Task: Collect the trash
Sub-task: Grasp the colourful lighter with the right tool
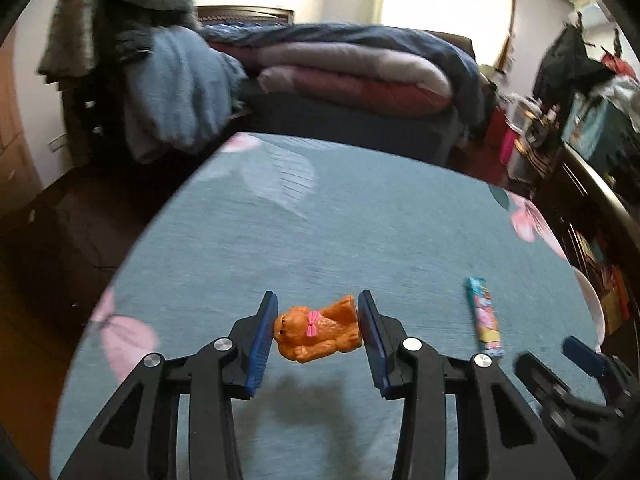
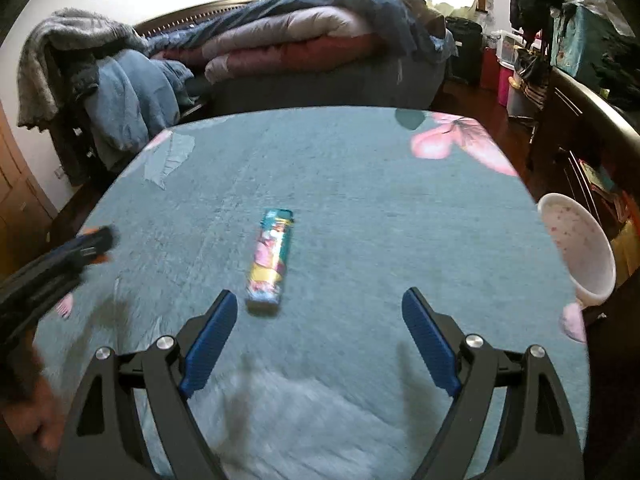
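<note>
My left gripper (image 1: 318,308) is shut on a small orange toy bear (image 1: 318,330) with a pink bow and holds it above the table; its shadow falls on the cloth below. A colourful snack wrapper (image 1: 485,317) lies on the teal tablecloth to its right. In the right wrist view the same wrapper (image 2: 271,257) lies flat just beyond my right gripper (image 2: 318,304), nearer its left finger. The right gripper is open and empty. The left gripper (image 2: 86,248) shows blurred at the left edge there.
A white speckled bin (image 2: 576,240) stands off the table's right edge. The table (image 2: 360,168) has a teal cloth with pink flowers. Behind it are a bed with folded quilts (image 2: 304,36), a chair with clothes (image 2: 112,92) and cluttered shelves (image 2: 580,48).
</note>
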